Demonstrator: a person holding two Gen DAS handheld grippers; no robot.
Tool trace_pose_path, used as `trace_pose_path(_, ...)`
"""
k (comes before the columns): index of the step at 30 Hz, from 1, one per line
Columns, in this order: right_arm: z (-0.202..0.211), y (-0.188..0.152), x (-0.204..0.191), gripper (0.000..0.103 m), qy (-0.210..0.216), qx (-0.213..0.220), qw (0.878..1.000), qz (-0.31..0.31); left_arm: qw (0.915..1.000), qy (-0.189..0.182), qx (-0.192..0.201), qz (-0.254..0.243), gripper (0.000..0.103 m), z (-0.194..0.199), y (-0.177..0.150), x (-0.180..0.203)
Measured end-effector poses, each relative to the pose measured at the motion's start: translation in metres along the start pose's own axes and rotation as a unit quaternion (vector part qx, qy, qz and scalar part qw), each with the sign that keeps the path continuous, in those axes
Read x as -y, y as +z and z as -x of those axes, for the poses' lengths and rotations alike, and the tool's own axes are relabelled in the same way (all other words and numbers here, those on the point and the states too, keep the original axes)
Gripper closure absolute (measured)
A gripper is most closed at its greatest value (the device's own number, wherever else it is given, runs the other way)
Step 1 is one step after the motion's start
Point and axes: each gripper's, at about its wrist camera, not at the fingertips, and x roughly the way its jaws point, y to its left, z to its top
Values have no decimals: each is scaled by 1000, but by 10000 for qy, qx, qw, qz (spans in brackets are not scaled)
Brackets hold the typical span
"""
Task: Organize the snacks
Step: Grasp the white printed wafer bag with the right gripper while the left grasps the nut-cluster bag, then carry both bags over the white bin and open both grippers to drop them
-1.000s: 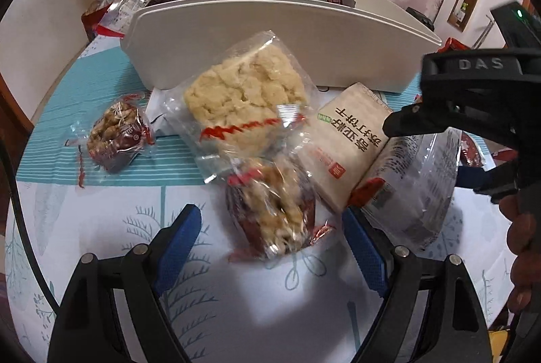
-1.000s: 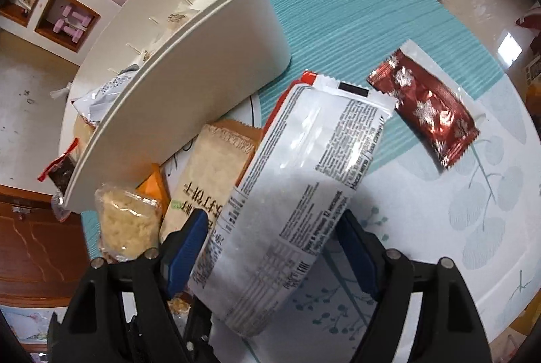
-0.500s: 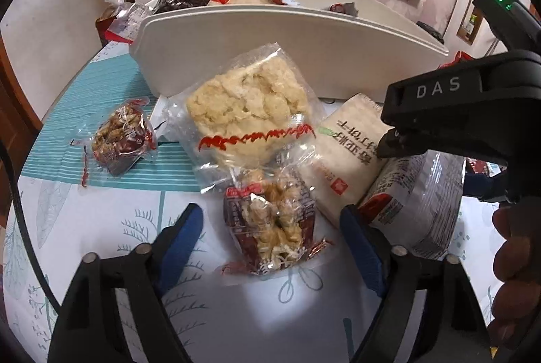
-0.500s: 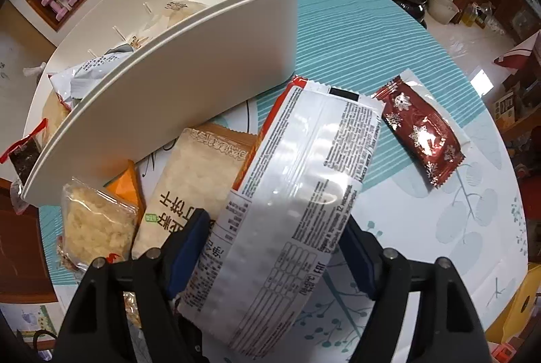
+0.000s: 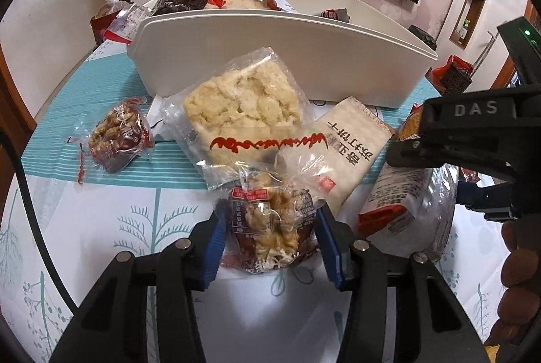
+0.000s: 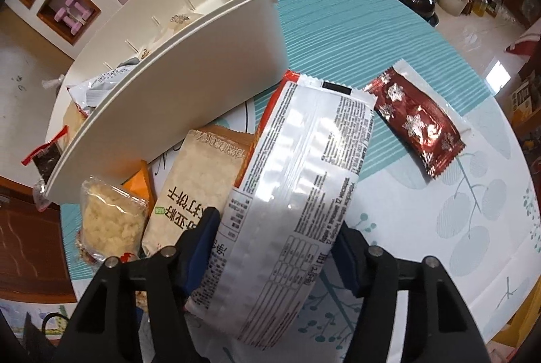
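The nut snack [image 5: 270,227] is sitting on the table [image 5: 101,227] btw the left gripper [image 5: 270,248] pads, which are closing & touching its crinkly wrap. It's looking light, crumbly, slippery, so hold the fat middle. The right gripper [image 6: 274,251] is closing round the big silver pack [image 6: 297,187], bendy & light. The cracker pack [image 5: 351,150] & rice cake [image 5: 243,99] are crowding w/ the white bin [image 5: 287,58] just behind.

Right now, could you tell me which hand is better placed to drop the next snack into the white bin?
Left. Its tongs are closing around the small nut snack pack, just below the white bin. The right tongs are closing around a long silver packet.
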Motion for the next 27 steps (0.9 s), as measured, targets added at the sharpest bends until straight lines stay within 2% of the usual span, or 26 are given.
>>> trace_pose_path(13, 8, -10, 17, 46, 260, -56, 9995, -185, 9994, 75, -341, 35, 55, 5, -7, 1)
trace_pose_path(19, 15, -12, 26, 47, 382, -87, 9987, -337, 9993, 68, -355, 54, 55, 10, -5, 1)
trace_pose_path(27, 37, -15, 31, 47, 598, 87, 9977, -301, 9996, -53, -205, -168, 55, 38, 5, 3)
